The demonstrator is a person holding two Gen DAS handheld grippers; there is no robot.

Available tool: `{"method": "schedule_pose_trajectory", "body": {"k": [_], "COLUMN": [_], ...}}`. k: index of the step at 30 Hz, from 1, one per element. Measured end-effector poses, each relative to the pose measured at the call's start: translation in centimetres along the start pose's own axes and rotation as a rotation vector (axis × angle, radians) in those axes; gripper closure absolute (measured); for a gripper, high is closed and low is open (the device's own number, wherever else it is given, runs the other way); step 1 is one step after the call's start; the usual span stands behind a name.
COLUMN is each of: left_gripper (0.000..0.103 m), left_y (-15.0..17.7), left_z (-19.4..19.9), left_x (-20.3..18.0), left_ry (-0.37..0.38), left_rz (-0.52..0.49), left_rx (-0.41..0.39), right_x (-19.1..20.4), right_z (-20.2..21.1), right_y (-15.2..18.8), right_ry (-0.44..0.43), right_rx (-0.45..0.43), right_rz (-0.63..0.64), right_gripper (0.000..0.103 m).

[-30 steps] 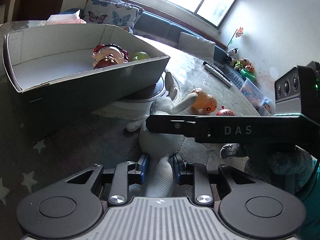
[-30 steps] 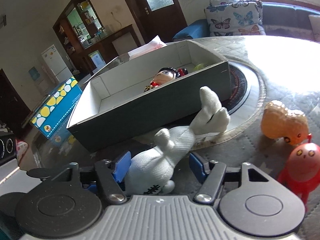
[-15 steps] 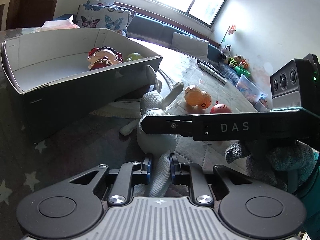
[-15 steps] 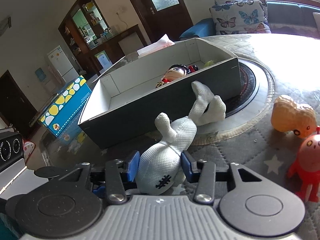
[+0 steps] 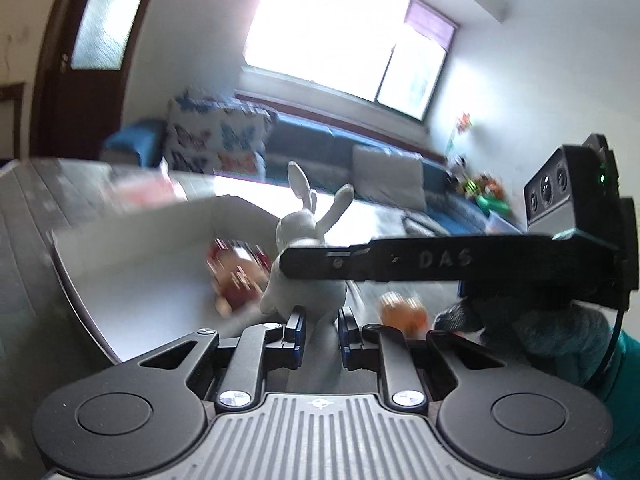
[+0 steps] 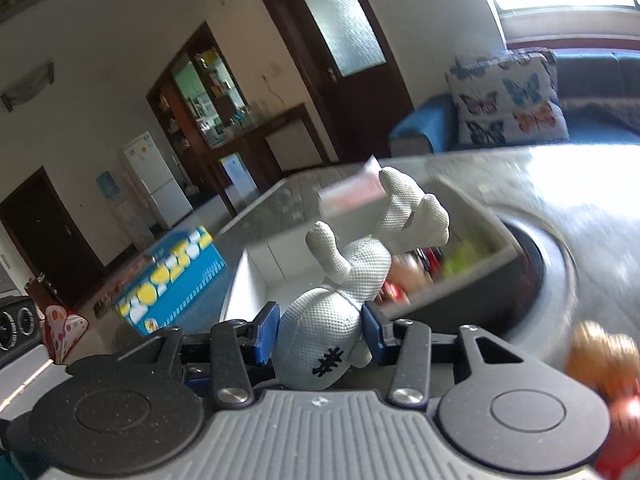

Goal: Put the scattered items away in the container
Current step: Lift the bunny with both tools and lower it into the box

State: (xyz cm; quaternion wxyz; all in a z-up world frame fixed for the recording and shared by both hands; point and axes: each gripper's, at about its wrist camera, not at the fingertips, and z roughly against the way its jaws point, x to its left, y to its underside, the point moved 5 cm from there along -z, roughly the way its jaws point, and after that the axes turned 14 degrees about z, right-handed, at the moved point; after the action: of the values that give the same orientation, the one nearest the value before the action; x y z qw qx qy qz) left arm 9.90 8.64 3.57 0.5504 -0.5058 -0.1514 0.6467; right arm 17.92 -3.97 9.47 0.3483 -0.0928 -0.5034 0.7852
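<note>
A white plush rabbit hangs in the air, held by both grippers. My left gripper is shut on one of its legs. My right gripper is shut on its rump, with ears and arm pointing up. The rabbit is raised in front of the open grey cardboard box, which also shows in the right wrist view. Inside the box lie a red-haired doll and a green ball. The right gripper's black body crosses the left wrist view.
An orange peanut-shaped toy lies on the table right of the box; it also shows beside a red figure in the right wrist view. A blue and yellow carton stands beyond the table. A sofa with a butterfly cushion is behind.
Both grippers have lifted the rabbit off the table and up toward the box's level. The right gripper has closed onto the rabbit. Both views are blurred from motion.
</note>
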Motion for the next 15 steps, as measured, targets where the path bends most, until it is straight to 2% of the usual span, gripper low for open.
{"method": "schedule_pose_trajectory", "body": {"k": [5, 10, 15], "left_gripper": [0.084, 0.084, 0.084], "left_y": [-3.7, -5.7, -5.8], "left_z": [-1.1, -3.7, -5.7], "left_x": [2.2, 5.3, 7.6], "left_ry": [-0.054, -0.113, -0.188], "left_rz": [0.027, 0.075, 0.095], "left_rx": [-0.036, 0.004, 0.038], "right_x": [-0.3, -1.5, -3.1], "right_z": [-3.9, -8.2, -11.5], "right_y": [-2.7, -3.3, -2.9], "right_ry": [-0.025, -0.021, -0.033], "right_rx": [-0.006, 0.028, 0.062], "right_rz": [-0.041, -0.118, -0.208], "right_gripper": [0.058, 0.058, 0.057]}}
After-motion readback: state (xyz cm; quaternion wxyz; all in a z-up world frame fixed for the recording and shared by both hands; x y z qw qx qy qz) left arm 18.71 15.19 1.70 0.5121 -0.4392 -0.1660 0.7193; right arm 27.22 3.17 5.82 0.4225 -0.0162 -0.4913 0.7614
